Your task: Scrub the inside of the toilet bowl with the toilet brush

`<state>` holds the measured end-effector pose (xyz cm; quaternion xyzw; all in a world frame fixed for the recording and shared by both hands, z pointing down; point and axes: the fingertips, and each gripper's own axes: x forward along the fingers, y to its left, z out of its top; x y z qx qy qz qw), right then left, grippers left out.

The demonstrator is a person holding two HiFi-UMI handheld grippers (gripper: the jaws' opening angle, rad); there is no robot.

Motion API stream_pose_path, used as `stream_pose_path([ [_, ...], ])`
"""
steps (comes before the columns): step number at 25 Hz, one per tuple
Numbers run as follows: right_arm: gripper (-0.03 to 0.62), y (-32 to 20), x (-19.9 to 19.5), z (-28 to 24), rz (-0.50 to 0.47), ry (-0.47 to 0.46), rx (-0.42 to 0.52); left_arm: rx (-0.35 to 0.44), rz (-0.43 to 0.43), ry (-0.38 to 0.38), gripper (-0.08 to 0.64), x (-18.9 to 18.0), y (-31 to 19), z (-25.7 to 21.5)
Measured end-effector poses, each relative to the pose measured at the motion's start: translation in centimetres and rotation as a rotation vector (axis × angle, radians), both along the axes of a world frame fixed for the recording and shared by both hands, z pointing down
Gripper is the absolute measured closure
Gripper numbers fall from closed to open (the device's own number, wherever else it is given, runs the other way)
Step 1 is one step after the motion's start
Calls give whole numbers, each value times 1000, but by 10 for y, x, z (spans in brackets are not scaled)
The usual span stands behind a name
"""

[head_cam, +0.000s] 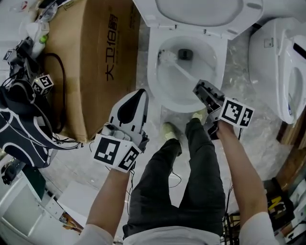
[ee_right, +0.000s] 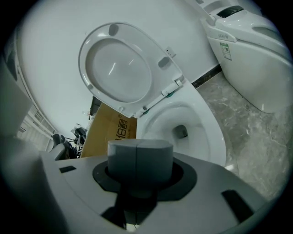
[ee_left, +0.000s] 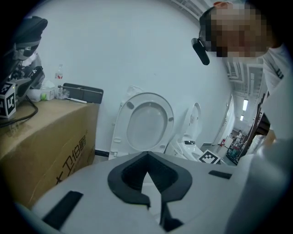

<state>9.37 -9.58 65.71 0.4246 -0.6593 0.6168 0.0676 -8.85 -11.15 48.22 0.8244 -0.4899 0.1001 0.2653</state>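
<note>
Head view: toilet bowl (head_cam: 154, 72) recorded at upper centre of the frame, lid (head_cam: 201, 12) raised behind it. Toilet brush (head_cam: 180, 70) noted inside the bowl, its white head at the bowl's upper left, beside the drain opening, and its handle slanting down to the right.

Right hand-held gripper (head_cam: 201, 89) seen at the bowl's lower right rim, jaws closed on the brush handle. In the right gripper view the grey handle end (ee_right: 139, 157) is seen clamped between the jaws, with the bowl beyond it.

Left hand-held gripper (head_cam: 139, 95) held to the left of the bowl, over the floor (head_cam: 248, 139) and not touching the bowl. Its jaws are brought together at the tip and nothing is held (only the dark hollow between the pads shows in the left gripper view).

Cardboard box (head_cam: 95, 62) logged at upper left, just beside the bowl. Second toilet (head_cam: 272, 62) at the right edge.
</note>
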Motion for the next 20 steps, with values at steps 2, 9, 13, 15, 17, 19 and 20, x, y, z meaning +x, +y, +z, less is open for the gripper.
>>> stream_pose_path([
  [2, 434, 0, -4, 5, -26, 8, 5, -1, -2, 1, 554, -4, 2, 5],
  [9, 433, 15, -13, 15, -202, 49, -1, 4, -19, 6, 554, -17, 10, 11],
  [13, 434, 24, -13, 12, -321, 91, 5, 1, -20, 12, 554, -19, 18, 9],
  [15, 433, 28, -13, 9, -361, 102, -2, -2, -26, 17, 554, -21, 21, 9],
  [17, 433, 33, -11, 7, -409, 116, -5, -3, -32, 21, 554, -21, 25, 8],
  [19, 434, 40, -9, 4, -466, 136, -1, -3, -36, 23, 554, -20, 27, 7],
  [20, 433, 44, -8, 3, -494, 146, 1, -4, -38, 23, 554, -19, 28, 8],
])
